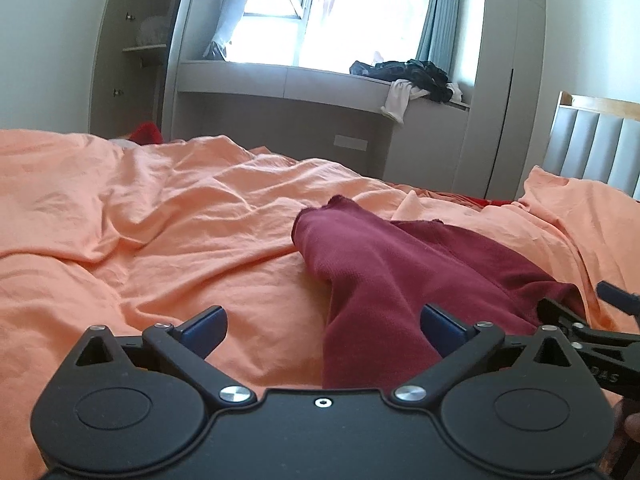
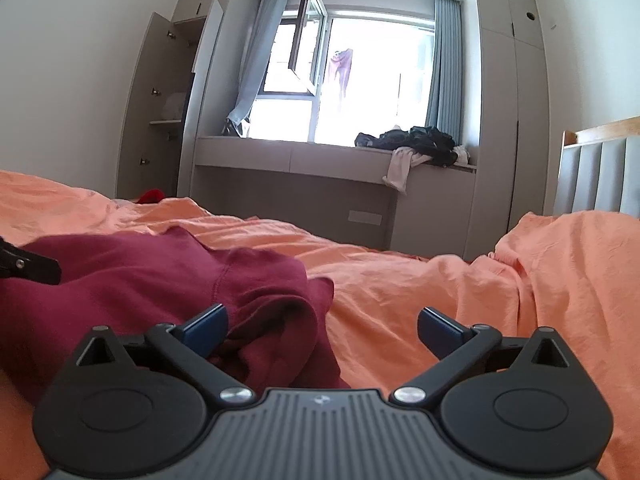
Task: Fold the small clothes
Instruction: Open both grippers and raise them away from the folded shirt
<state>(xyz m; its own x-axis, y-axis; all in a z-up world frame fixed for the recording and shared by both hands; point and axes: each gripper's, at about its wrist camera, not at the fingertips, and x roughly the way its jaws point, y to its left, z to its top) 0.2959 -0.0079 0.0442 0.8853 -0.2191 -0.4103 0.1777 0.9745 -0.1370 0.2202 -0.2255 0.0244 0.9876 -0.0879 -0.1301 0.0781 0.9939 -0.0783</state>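
Note:
A small dark red garment (image 1: 384, 276) lies crumpled on the orange bed sheet (image 1: 160, 220). My left gripper (image 1: 322, 332) is open just above the sheet, and a strip of the garment runs between its blue fingertips without being clamped. My right gripper (image 2: 322, 330) is open too, low over the bed, with the bunched right end of the garment (image 2: 160, 280) lying against its left fingertip (image 2: 206, 328). The right gripper also shows at the right edge of the left wrist view (image 1: 600, 320).
The wrinkled sheet covers the whole bed. A grey padded headboard (image 2: 596, 176) stands at the right. Behind the bed are a window bench (image 2: 300, 152) with a dark clothes pile (image 2: 416, 142), an open wardrobe (image 2: 160, 112) at left and tall cabinets at right.

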